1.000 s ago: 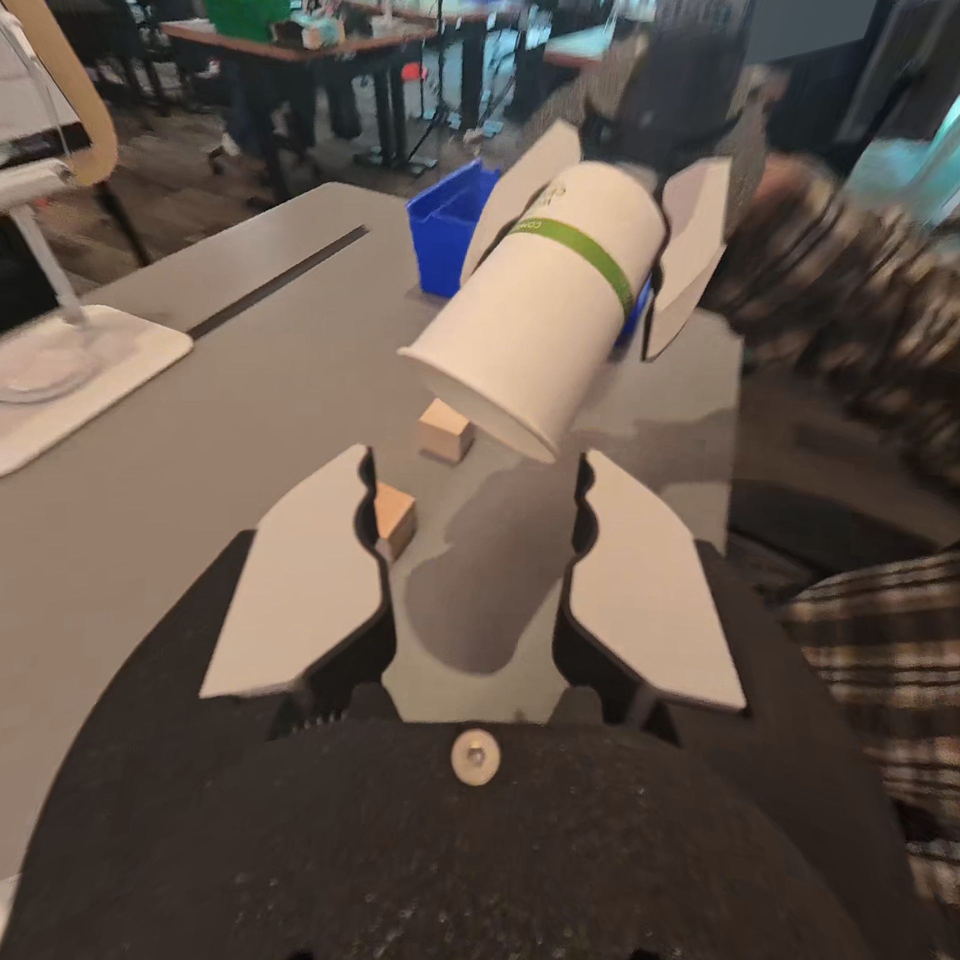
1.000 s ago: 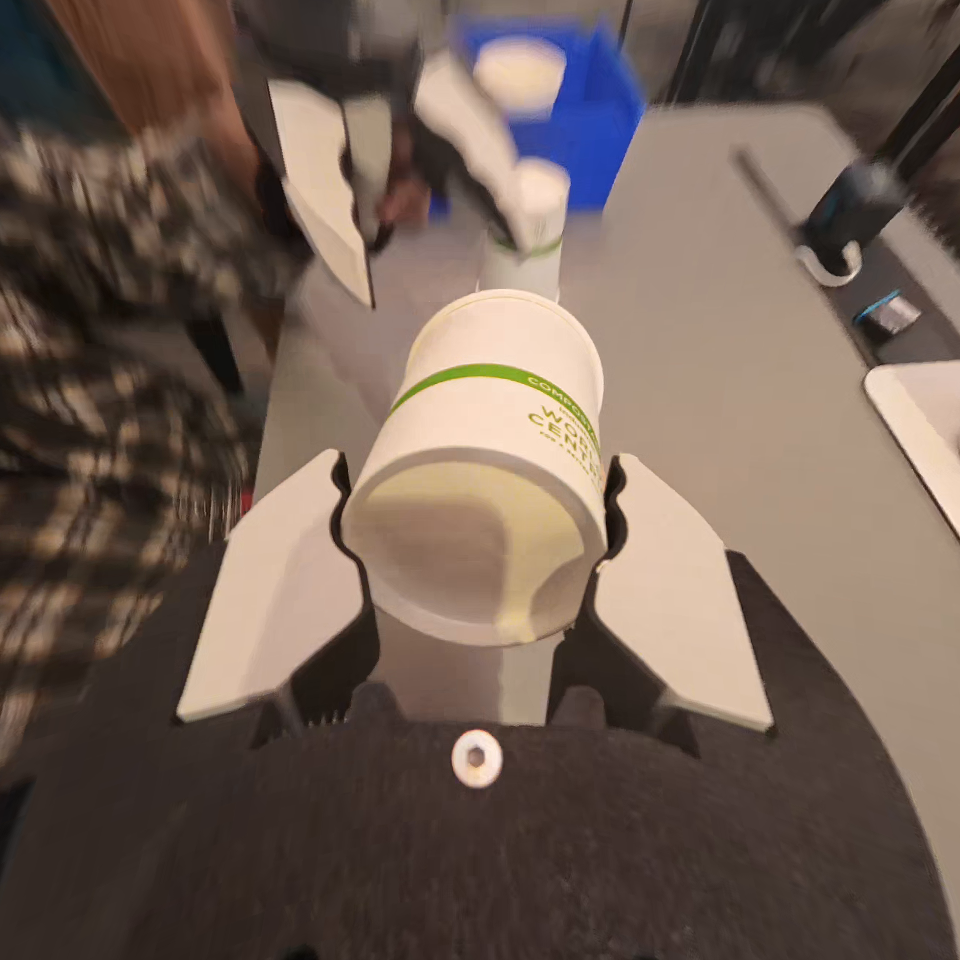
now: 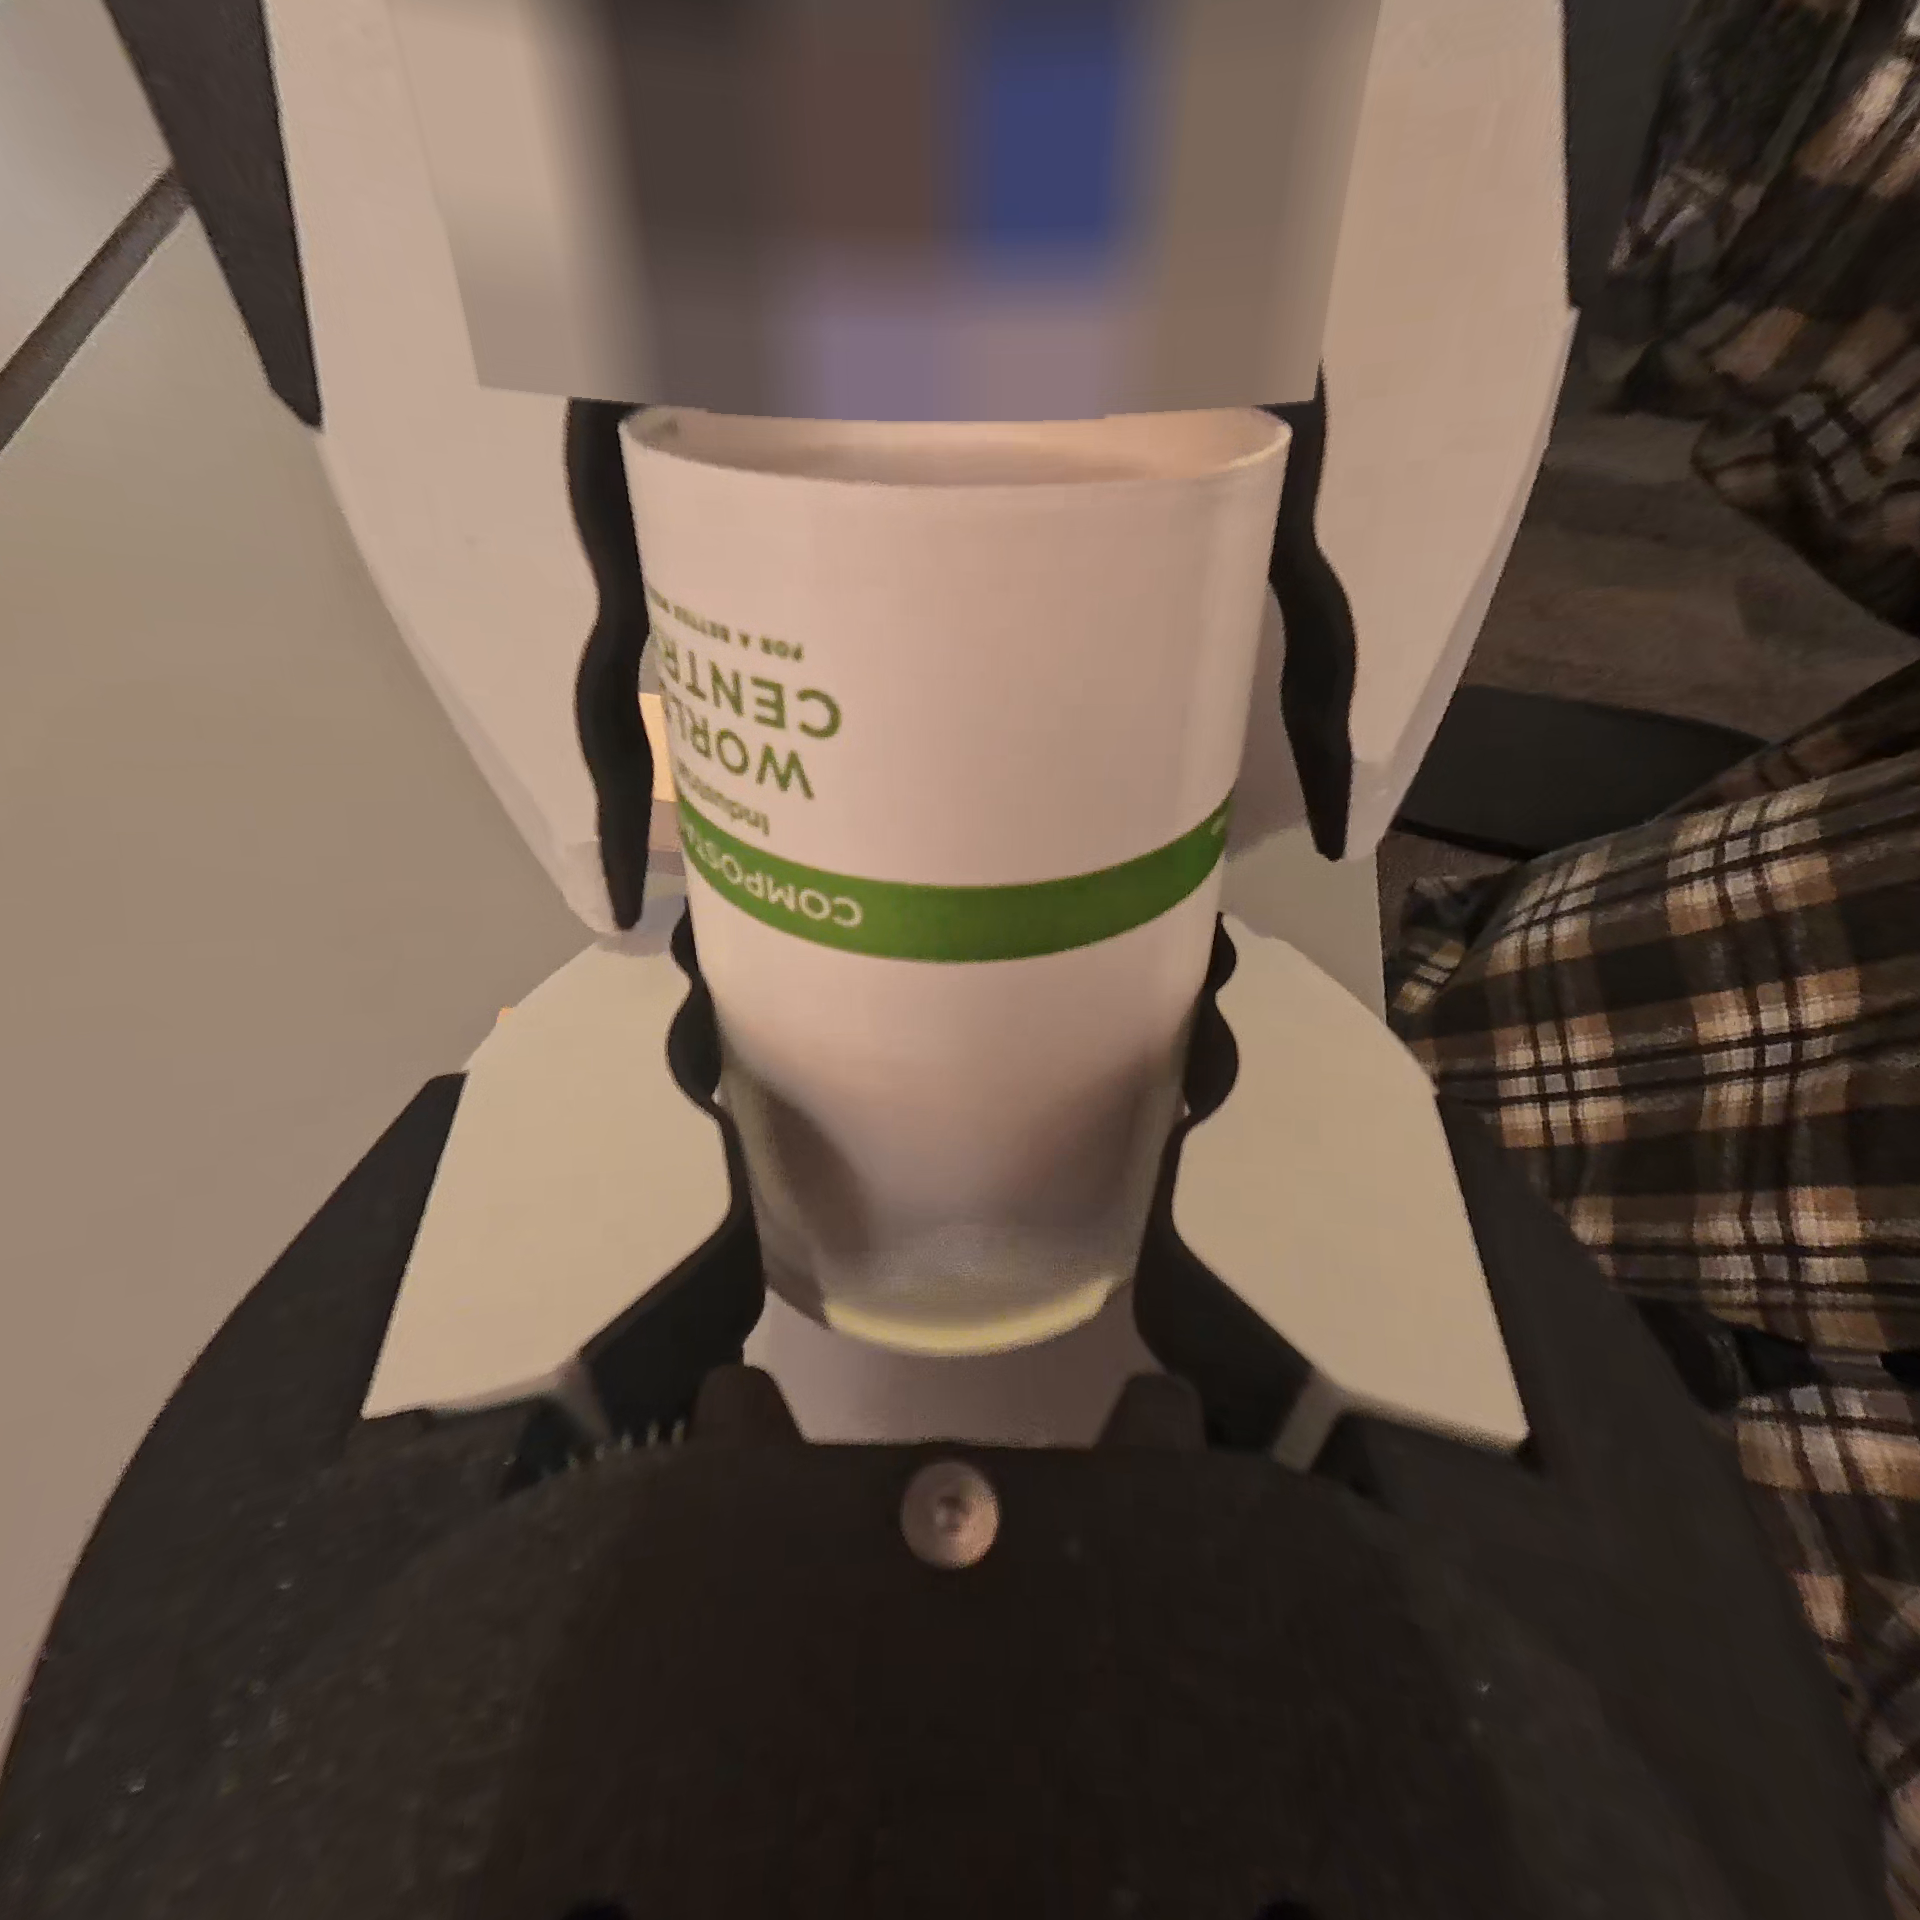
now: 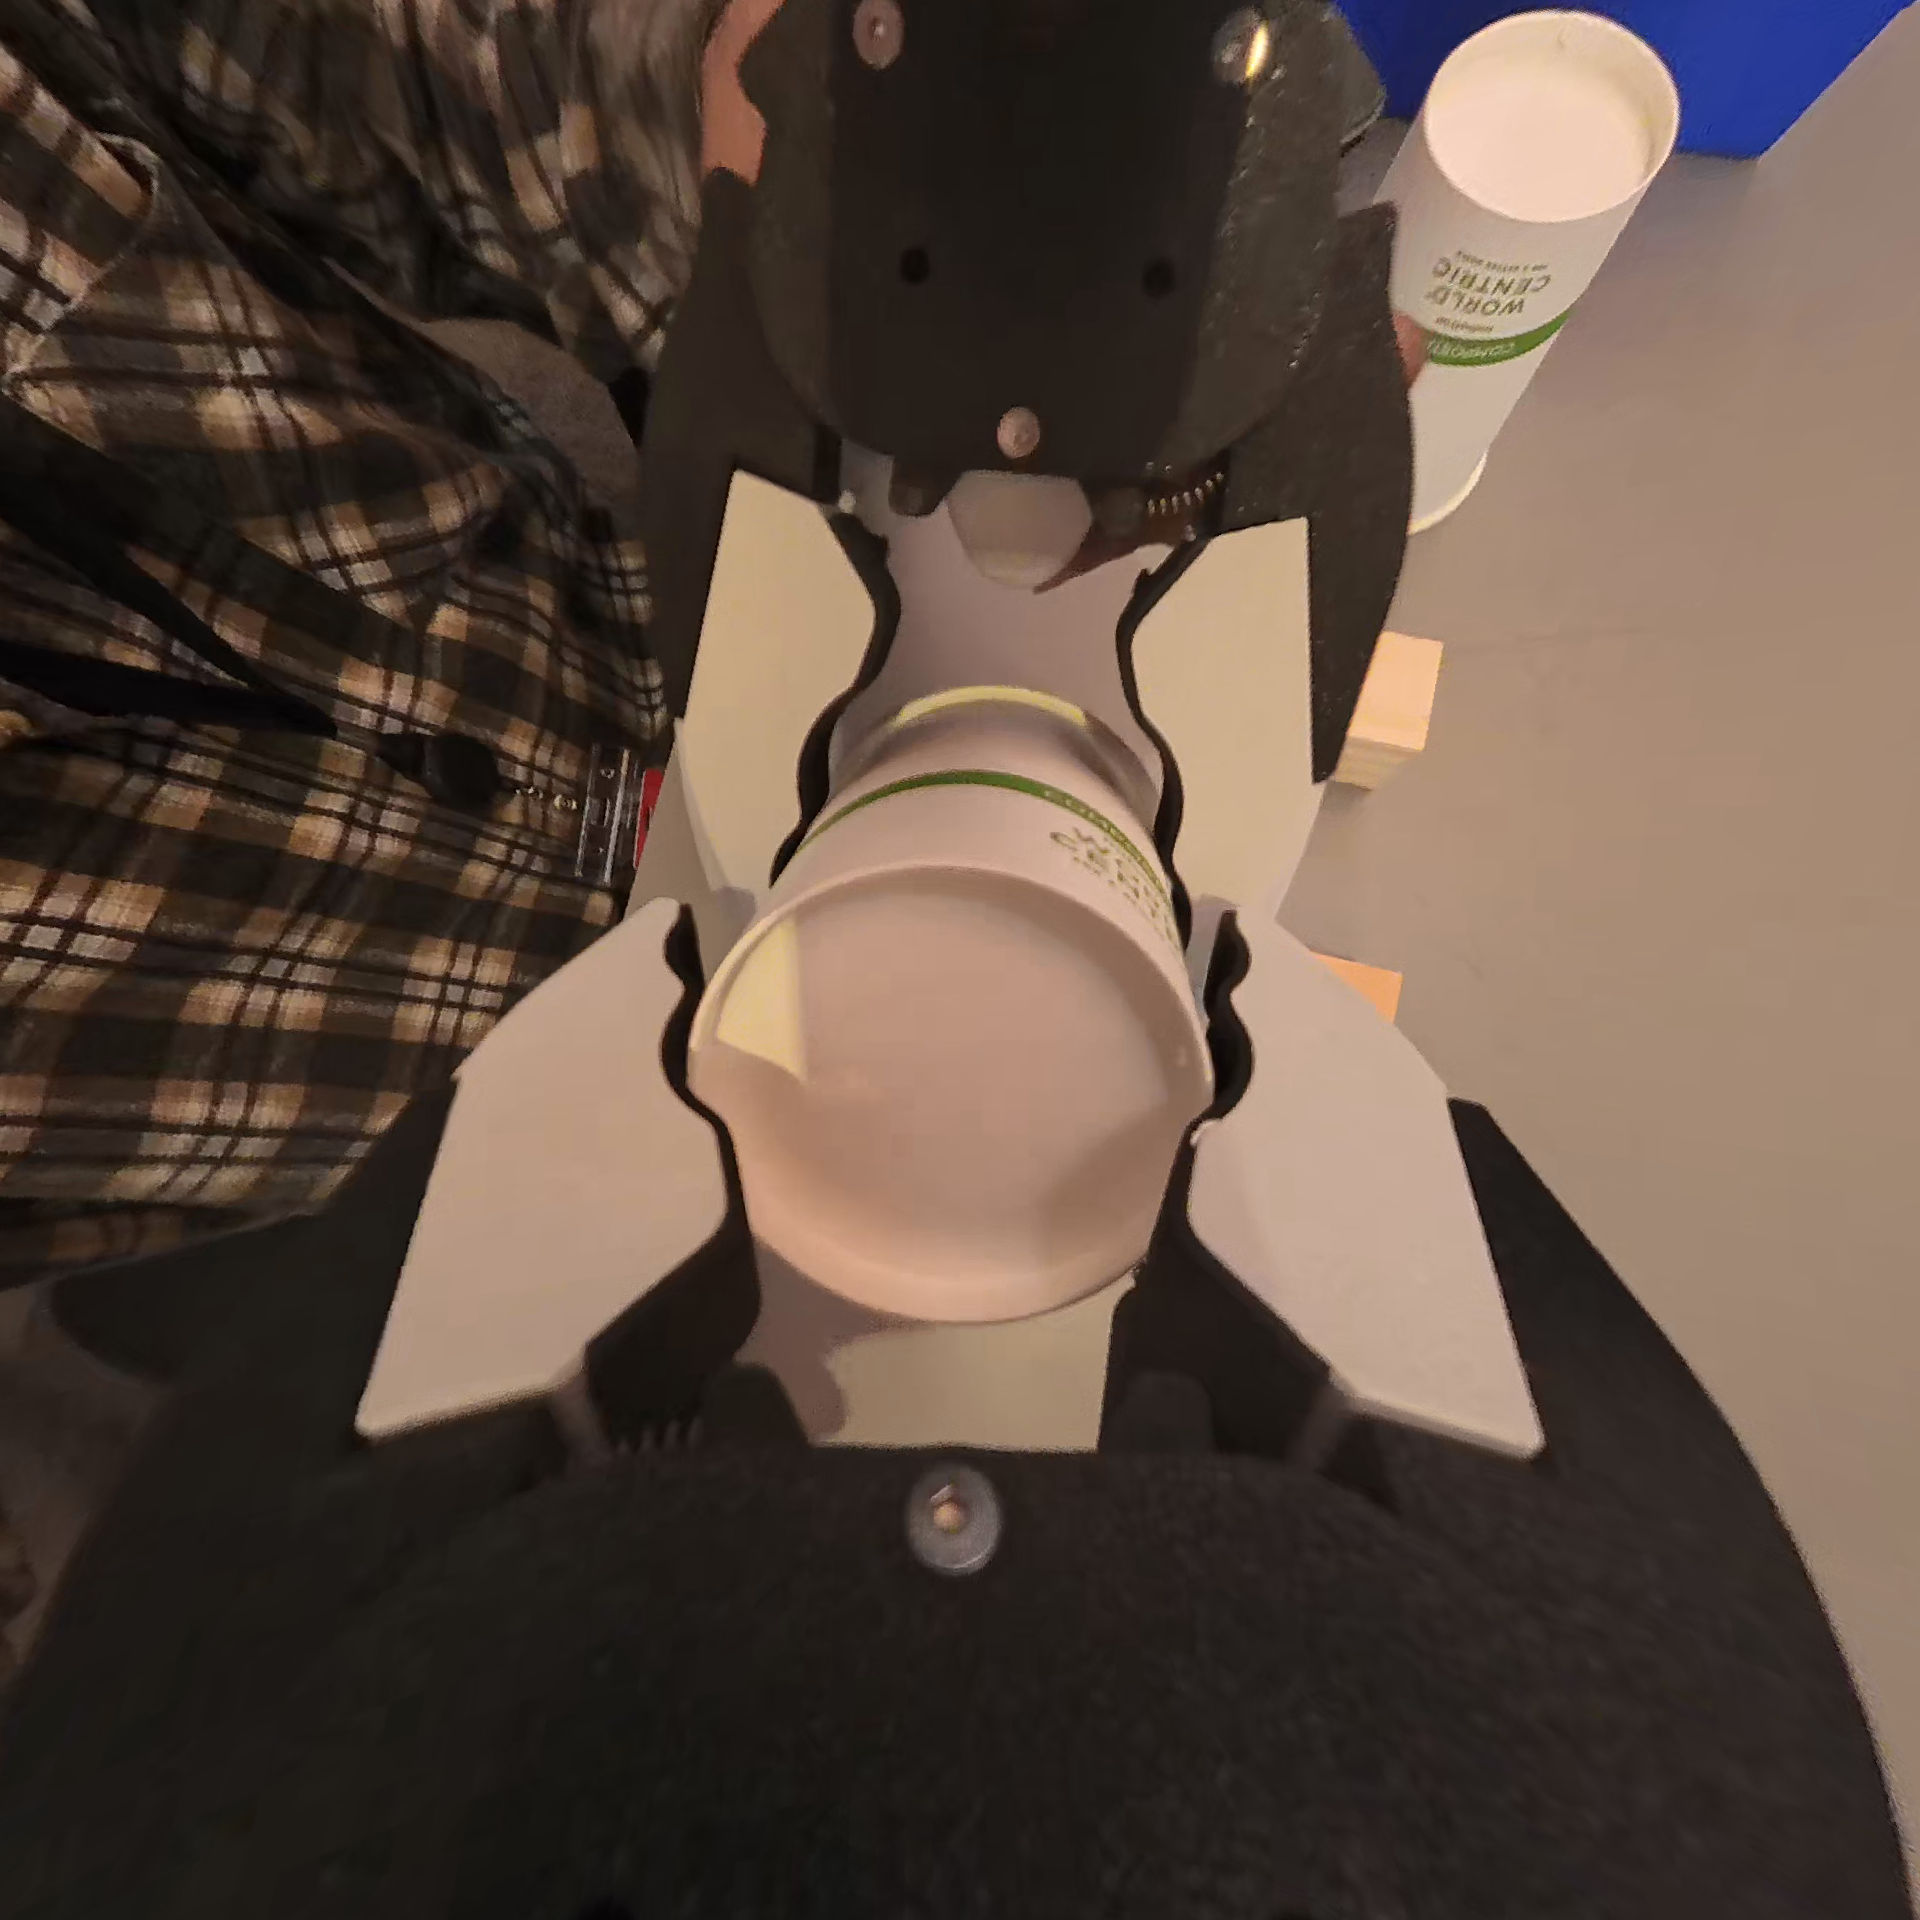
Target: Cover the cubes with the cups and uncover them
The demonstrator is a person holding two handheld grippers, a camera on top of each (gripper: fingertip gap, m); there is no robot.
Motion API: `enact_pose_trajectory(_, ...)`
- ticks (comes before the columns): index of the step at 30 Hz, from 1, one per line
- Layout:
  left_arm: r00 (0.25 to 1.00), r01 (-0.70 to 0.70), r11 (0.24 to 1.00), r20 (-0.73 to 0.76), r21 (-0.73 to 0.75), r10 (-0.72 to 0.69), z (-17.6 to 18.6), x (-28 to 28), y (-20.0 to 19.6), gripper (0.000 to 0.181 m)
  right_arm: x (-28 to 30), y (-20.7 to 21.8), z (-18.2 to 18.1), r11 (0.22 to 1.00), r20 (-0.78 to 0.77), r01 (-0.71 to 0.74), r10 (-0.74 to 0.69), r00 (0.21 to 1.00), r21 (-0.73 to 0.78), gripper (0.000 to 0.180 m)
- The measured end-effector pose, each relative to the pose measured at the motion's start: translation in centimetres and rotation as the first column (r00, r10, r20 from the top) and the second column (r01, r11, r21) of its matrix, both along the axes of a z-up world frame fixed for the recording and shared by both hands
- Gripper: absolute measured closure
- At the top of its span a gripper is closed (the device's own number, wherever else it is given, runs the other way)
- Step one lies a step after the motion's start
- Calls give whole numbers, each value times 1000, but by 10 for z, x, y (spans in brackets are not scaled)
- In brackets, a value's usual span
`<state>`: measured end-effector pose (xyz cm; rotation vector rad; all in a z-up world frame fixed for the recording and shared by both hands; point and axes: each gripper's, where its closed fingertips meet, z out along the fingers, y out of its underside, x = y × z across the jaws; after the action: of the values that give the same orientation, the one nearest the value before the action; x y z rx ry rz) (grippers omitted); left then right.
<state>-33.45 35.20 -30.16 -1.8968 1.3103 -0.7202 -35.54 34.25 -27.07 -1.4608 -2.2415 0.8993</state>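
grey table | both tools grip one white cup: left tool, right tool

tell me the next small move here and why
Probably open the right gripper and draw it back. Both grippers grip the same white cup: the right at its wide mouth, the left gripper at its narrow base, so the handover looks made. A wooden cube lies uncovered on the table nearby.
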Motion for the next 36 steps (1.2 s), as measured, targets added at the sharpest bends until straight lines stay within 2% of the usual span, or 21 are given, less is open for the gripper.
enact_pose_trajectory(8, 996, -39, 998, 77, 43, 36, 6, 2, 2, 94, -3, 3, 14, 998, -138, 45, -50, 989, -34, 86)
enact_pose_trajectory(13, 988, -63, 994, 149, 87, 50, 17, 3, 4, 94, -1, 12, 29, 992, -247, 110, -121, 961, -58, 75)
enact_pose_trajectory(15, 974, -86, 991, 218, 104, 61, 27, 2, 5, 94, 1, 20, 42, 980, -346, 171, -195, 918, -100, 67)
enact_pose_trajectory(18, 948, -115, 986, 309, 118, 73, 37, 0, 5, 94, 7, 29, 64, 945, -516, 235, -322, 794, -229, 67)
enact_pose_trajectory(20, 934, -119, 986, 349, 116, 71, 40, 0, 4, 94, 12, 30, 71, 917, -582, 238, -388, 714, -319, 66)
enact_pose_trajectory(22, 928, -117, 987, 366, 110, 69, 38, 2, 3, 93, 13, 27, 69, 905, -603, 230, -413, 683, -359, 66)
enact_pose_trajectory(30, 923, -122, 988, 378, 97, 77, 33, 6, 2, 93, -4, 10, 55, 915, -557, 217, -382, 738, -340, 67)
enact_pose_trajectory(36, 923, -123, 988, 377, 96, 78, 30, 7, 1, 93, -9, 10, 54, 906, -541, 206, -390, 745, -370, 71)
